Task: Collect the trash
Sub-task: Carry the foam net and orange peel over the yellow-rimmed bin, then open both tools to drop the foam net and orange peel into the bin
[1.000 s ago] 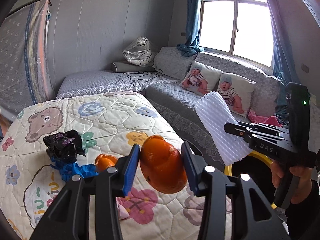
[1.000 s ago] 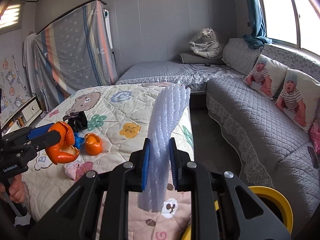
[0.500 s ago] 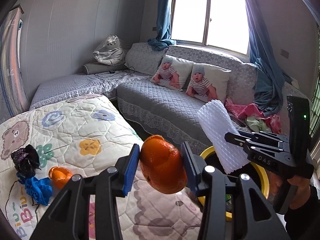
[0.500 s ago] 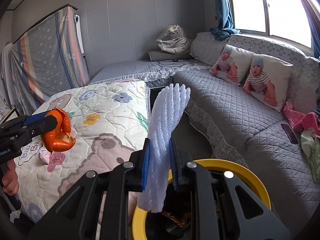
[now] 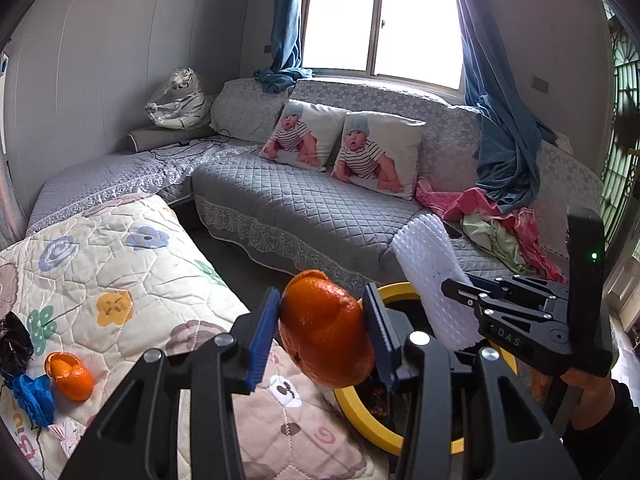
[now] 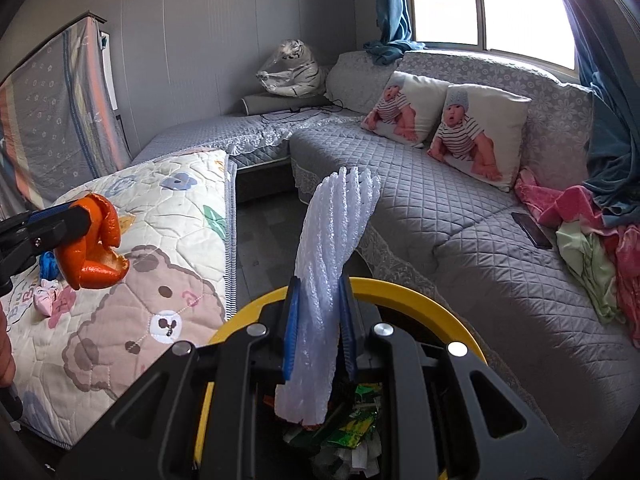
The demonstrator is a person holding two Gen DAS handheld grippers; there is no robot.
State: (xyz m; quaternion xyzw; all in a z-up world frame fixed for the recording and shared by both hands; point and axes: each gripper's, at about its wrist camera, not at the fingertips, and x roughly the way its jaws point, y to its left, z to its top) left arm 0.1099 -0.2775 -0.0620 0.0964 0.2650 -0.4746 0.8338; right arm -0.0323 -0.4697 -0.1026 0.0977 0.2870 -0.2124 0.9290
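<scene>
My left gripper (image 5: 320,334) is shut on an orange peel (image 5: 326,330), held in the air near the quilt's right edge, just left of the yellow-rimmed trash bin (image 5: 362,406). The peel also shows in the right wrist view (image 6: 94,246). My right gripper (image 6: 318,328) is shut on a white foam net (image 6: 334,264), held over the bin (image 6: 420,294), which holds wrappers (image 6: 352,420). The net also shows in the left wrist view (image 5: 434,280). On the quilt lie another orange peel (image 5: 70,374), a blue scrap (image 5: 34,398) and a black scrap (image 5: 14,346).
A cartoon quilt (image 5: 132,280) covers the bed at left. A grey quilted sofa (image 5: 304,208) with two baby-print cushions (image 5: 348,148) runs along the back and right, with a heap of clothes (image 5: 496,220) on it. A narrow floor gap (image 6: 264,248) separates bed and sofa.
Both grippers have swung right, away from the quilt toward the bin. The foam net now hangs over the bin's opening and the orange peel is closer to its rim. Both grips are unchanged.
</scene>
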